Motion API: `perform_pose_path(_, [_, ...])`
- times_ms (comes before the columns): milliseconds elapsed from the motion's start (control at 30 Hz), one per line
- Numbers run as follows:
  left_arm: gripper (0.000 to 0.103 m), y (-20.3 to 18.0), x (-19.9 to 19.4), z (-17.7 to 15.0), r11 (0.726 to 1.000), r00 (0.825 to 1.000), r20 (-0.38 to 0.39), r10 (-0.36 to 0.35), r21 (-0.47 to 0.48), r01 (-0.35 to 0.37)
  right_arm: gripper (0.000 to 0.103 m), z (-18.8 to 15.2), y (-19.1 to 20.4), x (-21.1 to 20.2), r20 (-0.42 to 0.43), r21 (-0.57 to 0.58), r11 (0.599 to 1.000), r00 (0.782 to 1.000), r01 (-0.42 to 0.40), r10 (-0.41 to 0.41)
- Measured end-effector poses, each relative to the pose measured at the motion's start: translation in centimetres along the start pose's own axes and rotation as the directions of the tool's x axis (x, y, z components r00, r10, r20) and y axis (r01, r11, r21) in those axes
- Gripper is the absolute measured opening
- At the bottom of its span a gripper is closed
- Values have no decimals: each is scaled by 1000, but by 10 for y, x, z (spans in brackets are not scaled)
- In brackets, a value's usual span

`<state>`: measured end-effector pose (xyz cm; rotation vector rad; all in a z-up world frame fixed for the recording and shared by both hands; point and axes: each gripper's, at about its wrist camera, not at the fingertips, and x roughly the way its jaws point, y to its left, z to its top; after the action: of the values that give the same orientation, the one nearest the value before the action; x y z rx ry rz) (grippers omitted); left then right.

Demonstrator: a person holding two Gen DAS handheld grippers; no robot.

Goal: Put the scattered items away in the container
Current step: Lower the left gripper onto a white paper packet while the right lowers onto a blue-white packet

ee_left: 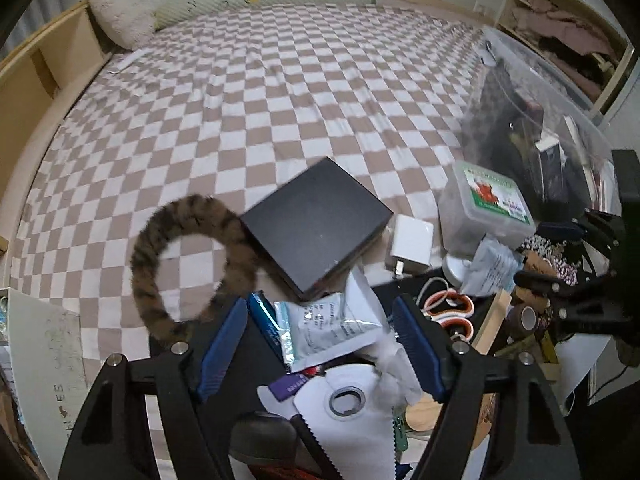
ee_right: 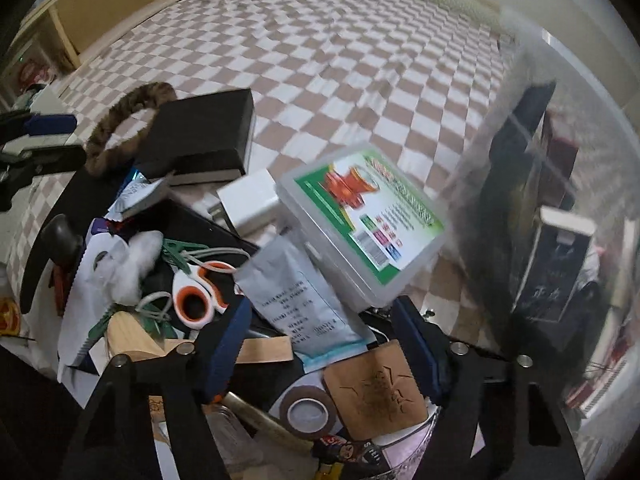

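Note:
A pile of scattered items lies at the near edge of a checkered bed. My left gripper [ee_left: 320, 344] points down over it, jaws open, with a white-and-blue sachet [ee_left: 336, 326] beneath the gap and no pad touching it. My right gripper [ee_right: 320, 344] is open above a grey sachet [ee_right: 300, 300] and a wooden coaster [ee_right: 374, 394]. The clear plastic container [ee_right: 500, 92] stands to the right with boxes inside. Against it leans a clear case with a green label [ee_right: 368, 224]. A black box [ee_left: 316, 220], a furry striped ring [ee_left: 154, 248] and a white charger [ee_left: 410, 244] lie nearby.
Orange-handled scissors [ee_right: 198, 292], a tape roll [ee_right: 306, 406], cotton wool [ee_right: 136, 264], a small saw [ee_left: 316, 444] and wood pieces fill the pile. The checkered bedspread [ee_left: 280, 100] stretches beyond, with pillows [ee_left: 120, 16] at the far end and a wooden frame [ee_left: 36, 80] on the left.

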<state>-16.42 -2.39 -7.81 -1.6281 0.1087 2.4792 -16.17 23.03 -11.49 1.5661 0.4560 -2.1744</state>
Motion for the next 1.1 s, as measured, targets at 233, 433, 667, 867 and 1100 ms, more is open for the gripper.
perform_pose_path(233, [66, -17, 19, 0, 999, 998, -58, 9, 49, -6, 61, -4, -17, 18, -54, 40, 999, 998, -35, 37])
perform_pose_path(433, [66, -22, 31, -1, 998, 995, -96, 2, 57, 4, 61, -3, -19, 29, -76, 37, 997, 995, -62, 65])
perform_pose_path(667, [66, -24, 39, -3, 998, 992, -127, -15, 63, 23, 61, -4, -25, 41, -99, 73, 986, 983, -150, 157])
perform_pose_path(867, [66, -24, 43, -5, 998, 991, -137, 0, 63, 8, 61, -4, -23, 34, -112, 59, 976, 970, -208, 214])
perform_pose_path(1100, [66, -26, 47, -5, 997, 990, -134, 34, 67, -26, 57, -5, -6, 23, -108, 0, 968, 963, -250, 248])
